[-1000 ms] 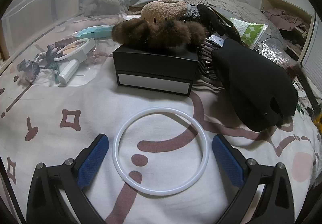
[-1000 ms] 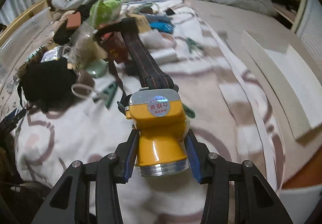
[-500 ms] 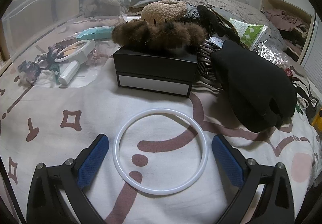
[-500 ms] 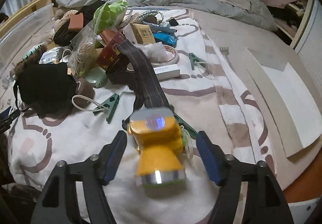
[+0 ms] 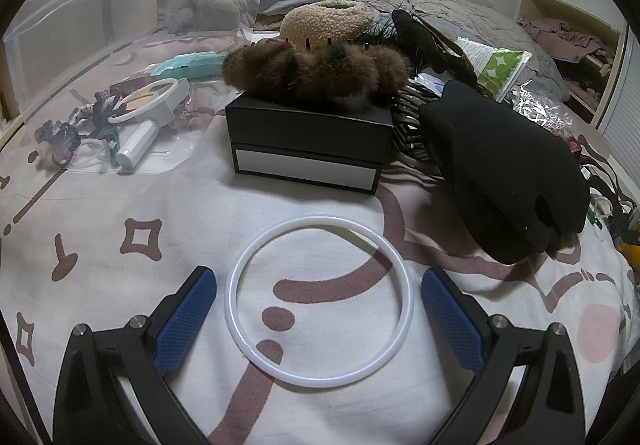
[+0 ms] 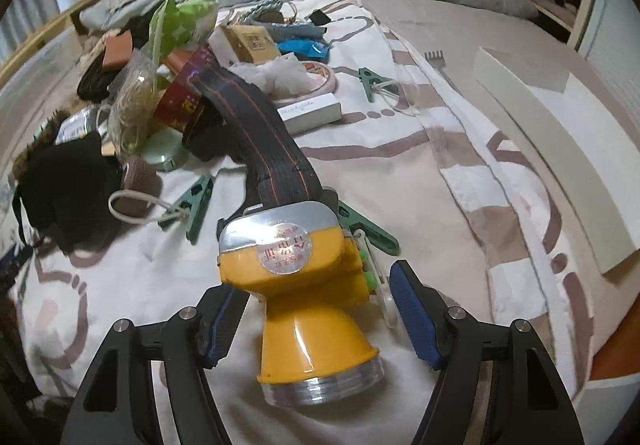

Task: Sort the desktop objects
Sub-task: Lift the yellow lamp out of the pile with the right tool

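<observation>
Right gripper [image 6: 316,319] has just opened off the yellow headlamp [image 6: 308,285]; a second ago it was clamped, now it lies free on the bedspread [image 6: 400,165] between the spread jaws. Looks placed. Left gripper [image 5: 318,311] hangs open, straddling the white ring [image 5: 240,309], likely next pick.

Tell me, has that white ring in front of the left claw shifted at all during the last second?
No. The white ring lies flat on the patterned bedsheet, over the same brown marks and just as far in front of the black box.
</observation>
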A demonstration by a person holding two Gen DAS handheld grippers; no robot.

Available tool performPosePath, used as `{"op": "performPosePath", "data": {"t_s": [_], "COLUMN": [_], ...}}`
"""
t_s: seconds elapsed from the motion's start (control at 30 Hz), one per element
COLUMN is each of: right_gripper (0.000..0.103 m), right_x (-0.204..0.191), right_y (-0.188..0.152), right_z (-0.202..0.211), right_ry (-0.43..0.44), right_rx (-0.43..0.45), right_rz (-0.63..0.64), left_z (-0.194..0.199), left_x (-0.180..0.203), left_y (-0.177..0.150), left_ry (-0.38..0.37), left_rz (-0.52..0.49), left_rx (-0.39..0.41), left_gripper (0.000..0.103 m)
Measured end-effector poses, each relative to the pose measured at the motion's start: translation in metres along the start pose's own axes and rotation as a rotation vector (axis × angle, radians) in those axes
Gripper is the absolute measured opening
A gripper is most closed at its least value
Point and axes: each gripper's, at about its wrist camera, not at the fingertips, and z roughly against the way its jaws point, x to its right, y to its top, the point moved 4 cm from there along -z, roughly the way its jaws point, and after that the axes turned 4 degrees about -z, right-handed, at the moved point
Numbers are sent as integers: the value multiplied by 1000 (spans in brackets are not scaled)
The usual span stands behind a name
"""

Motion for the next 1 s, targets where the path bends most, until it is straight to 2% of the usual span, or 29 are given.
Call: {"op": "performPosePath", "data": {"t_s": [0.07,0.17,0.43,0.57,0.67,0.77,1.0], "right_gripper": [57,55,54,53,53,53,53], "right_x": [-3,-9,-7,-7,-6,-4,1], "right_y": [0,-1,0,0,-1,1,11], "right_z": [-2,-5,-4,0,5,11,27], "right_ry": [20,15,21,31,40,46,40], "right_rx": [2,12,53,62,77,96,147], "right_rz": [-3,8,-31,-37,-47,-68,-95], "left_z": [0,2,0,-1,0,1,6], "left_x": [0,0,3,7,6,4,7], "left_y": [1,2,4,3,2,2,5], "left_ry": [-1,3,22,58,59,59,65], "left_rz": [3,6,-20,-71,-85,-82,-97], "left_rx": [-2,3,-4,-13,-15,-13,-10], "left_gripper": [103,102,102,96,93,85,85]}}
